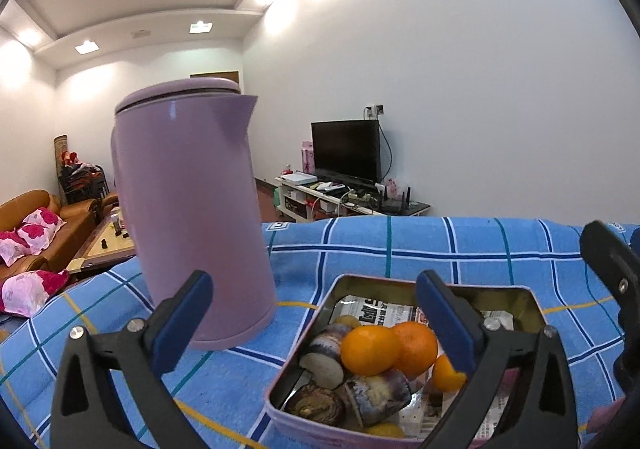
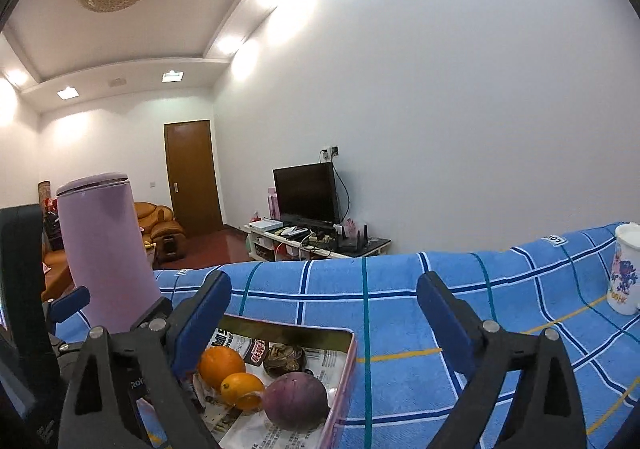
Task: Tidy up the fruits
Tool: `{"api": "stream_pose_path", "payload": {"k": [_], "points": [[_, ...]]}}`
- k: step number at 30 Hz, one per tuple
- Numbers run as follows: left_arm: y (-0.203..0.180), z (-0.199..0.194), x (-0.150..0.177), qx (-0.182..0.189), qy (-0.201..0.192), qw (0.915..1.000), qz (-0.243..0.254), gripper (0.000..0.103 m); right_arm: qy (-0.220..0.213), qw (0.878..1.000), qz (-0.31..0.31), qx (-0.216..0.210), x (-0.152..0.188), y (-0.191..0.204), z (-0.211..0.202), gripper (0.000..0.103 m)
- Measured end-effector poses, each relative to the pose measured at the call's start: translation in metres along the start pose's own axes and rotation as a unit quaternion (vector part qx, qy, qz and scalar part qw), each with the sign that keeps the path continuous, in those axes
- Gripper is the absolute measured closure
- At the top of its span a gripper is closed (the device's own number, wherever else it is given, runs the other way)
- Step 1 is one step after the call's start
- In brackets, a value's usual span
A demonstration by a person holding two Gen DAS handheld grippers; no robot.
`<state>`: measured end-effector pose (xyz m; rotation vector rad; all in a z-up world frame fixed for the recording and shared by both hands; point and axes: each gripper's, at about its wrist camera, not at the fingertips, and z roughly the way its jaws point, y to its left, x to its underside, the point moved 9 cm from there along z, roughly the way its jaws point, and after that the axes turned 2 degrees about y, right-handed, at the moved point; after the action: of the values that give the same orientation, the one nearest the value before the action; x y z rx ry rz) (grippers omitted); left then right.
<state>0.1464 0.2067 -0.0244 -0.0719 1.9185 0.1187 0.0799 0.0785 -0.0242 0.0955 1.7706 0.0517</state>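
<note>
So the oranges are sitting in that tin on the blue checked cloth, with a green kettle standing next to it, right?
Nearly. The oranges do sit in the tin on the blue checked cloth, but the kettle standing beside it is pale purple, not green. The left wrist view shows this most clearly, and the right wrist view agrees.

One tin [image 1: 532, 299] lined with printed paper is seen on the checked blue cloth [image 1: 400, 245]. Three oranges [image 1: 370, 349] are counted in it from the left wrist view (a fourth yellowish piece at the near edge cannot be told for certain). Several purple-skinned pieces [image 1: 376, 389] are piled beside them, their number left uncertain by overlap. One lilac kettle [image 1: 188, 209] and one white printed mug [image 2: 624, 269] are also counted.
</note>
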Motion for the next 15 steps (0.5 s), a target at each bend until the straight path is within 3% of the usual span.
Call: {"api": "stream_pose_path", "payload": {"k": [15], "points": [[0.007, -0.022, 0.007, 0.002, -0.007, 1.0000, -0.004, 0.000, -0.018, 0.999, -0.020, 0.022, -0.002, -0.006, -0.031, 0.008]]}}
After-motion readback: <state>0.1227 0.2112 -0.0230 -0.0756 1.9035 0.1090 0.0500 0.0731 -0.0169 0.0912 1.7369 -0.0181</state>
